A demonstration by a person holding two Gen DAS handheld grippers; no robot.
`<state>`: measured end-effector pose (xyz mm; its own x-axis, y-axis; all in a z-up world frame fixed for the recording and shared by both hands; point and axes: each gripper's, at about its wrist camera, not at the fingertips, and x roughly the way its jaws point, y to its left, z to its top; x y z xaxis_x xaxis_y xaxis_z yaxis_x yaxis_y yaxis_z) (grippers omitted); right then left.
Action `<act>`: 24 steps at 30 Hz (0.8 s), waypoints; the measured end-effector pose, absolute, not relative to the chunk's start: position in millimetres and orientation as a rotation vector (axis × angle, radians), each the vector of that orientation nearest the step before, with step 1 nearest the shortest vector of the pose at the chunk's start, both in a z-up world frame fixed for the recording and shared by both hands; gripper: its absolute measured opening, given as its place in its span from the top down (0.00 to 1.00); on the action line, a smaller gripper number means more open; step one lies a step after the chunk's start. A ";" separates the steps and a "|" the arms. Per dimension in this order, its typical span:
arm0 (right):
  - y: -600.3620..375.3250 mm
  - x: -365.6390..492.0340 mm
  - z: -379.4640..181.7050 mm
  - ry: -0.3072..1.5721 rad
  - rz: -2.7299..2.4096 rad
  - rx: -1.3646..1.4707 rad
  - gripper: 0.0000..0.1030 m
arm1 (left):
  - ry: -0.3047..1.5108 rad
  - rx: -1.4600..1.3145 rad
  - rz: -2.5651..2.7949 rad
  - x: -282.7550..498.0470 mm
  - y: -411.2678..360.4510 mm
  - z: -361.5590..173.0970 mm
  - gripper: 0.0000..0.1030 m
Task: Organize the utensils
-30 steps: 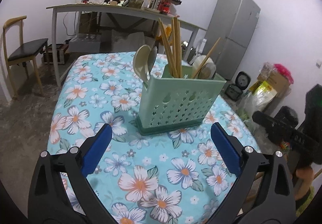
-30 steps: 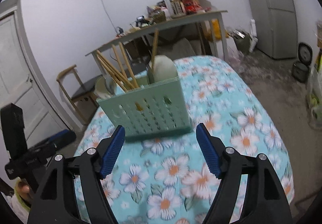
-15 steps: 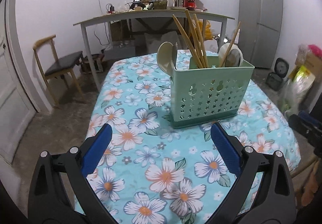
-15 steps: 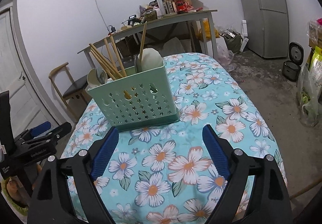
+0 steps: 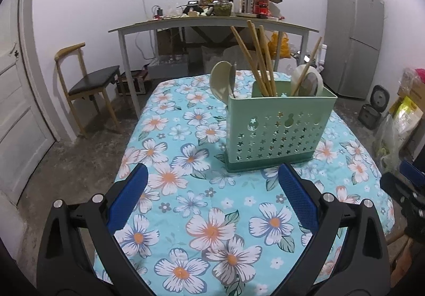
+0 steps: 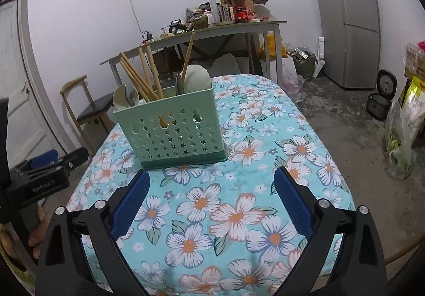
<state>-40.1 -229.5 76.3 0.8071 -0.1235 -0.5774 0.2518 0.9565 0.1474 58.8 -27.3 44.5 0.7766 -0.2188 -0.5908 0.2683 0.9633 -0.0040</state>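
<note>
Both grippers had pulled back from the green utensil holder, so it looked smaller than one second before. Left gripper and right gripper hung above the flowered tablecloth, jaws wide apart and holding nothing. The holder stood upright on the cloth, with chopsticks and spoons inside.

utensil caddy ahead, floral tablecloth bare around
</note>
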 end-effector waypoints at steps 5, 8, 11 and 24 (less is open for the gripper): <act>-218.7 -36.4 75.8 0.612 -0.215 0.139 0.06 | 0.620 0.082 -0.252 58.3 -26.4 45.0 0.08; -216.3 -33.3 74.2 0.626 -0.228 0.119 0.06 | 0.632 0.082 -0.246 59.5 -25.7 44.2 0.08; -218.5 -32.3 73.6 0.630 -0.237 0.124 0.06 | 0.640 0.081 -0.230 60.4 -25.7 42.6 0.08; -241.4 -30.8 68.9 0.658 -0.294 0.161 0.06 | 0.680 0.145 -0.126 68.6 -39.8 36.4 0.08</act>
<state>-30.8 -241.4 68.9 0.7519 -0.2174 -0.6225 0.3186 0.9463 0.0544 68.6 -39.8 36.4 0.7708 -0.0687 -0.6333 0.1632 0.9823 0.0920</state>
